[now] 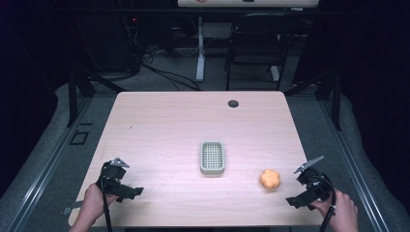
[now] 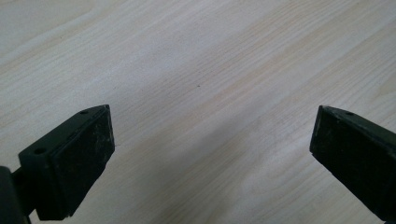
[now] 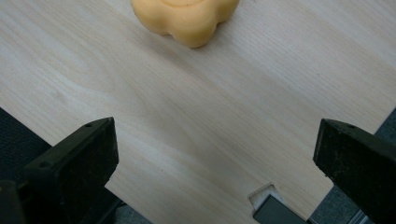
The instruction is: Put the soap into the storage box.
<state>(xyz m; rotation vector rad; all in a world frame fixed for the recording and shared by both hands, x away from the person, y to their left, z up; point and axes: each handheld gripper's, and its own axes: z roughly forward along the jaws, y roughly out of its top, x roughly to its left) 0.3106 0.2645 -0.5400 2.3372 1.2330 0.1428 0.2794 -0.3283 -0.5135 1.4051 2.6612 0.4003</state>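
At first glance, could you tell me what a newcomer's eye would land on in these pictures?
The orange flower-shaped piece stands out most, lying on the pale wooden table toward its near right, just ahead of the right gripper, whose jaws stand wide open. At the table's middle sits a small pale green tray with a gridded insert. The left gripper waits open at the near left, over bare wood.

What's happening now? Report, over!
Left gripper and right gripper open, empty. Orange flower-shaped soap on table near right gripper, untouched. Soap dish mid-table, nothing between.
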